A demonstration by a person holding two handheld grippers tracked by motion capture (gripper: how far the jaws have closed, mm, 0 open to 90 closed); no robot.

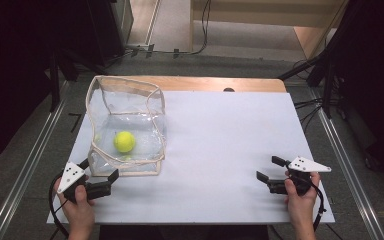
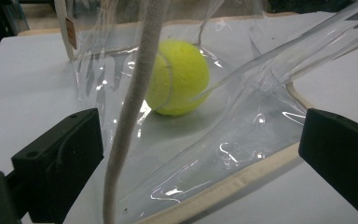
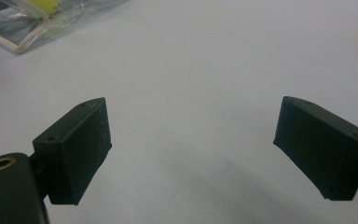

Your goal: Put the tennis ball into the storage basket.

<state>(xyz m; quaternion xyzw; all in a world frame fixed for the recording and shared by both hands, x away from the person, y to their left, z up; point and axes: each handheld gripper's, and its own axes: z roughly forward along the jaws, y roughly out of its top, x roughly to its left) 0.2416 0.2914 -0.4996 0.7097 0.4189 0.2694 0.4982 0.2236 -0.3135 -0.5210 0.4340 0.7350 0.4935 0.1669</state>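
Clear, glossy plastic bag standing open at the left half of the desk, soft-walled and creased, edged all round with cream woven piping that sags into a wavy rim. Inside, on the bag's floor, 1 fuzzy yellow-green tennis ball, round, with a pale curved seam visible in the left gripper view. Highlights and folds streaking across the film there; a small tan label near the upper left corner of the bag.

Desk covered by a smooth, matte white sheet, with a strip of pale wood showing at the far edge.

Left gripper held in the left hand at the bag's near corner, black blocky jaws spread wide on either side of that corner, cream trim and a rising strip of piping between them, pads apparently clear of the plastic, nothing clamped. Grey 3-cornered plate with dark dots on top.

Right gripper held in the right hand at the right side of the desk, well apart from the bag, jaws parted and empty, over bare white surface. Flat-faced, matte black rectangular pads in the right gripper view, a brass-coloured insert at lower left, the bag's corner at top left.
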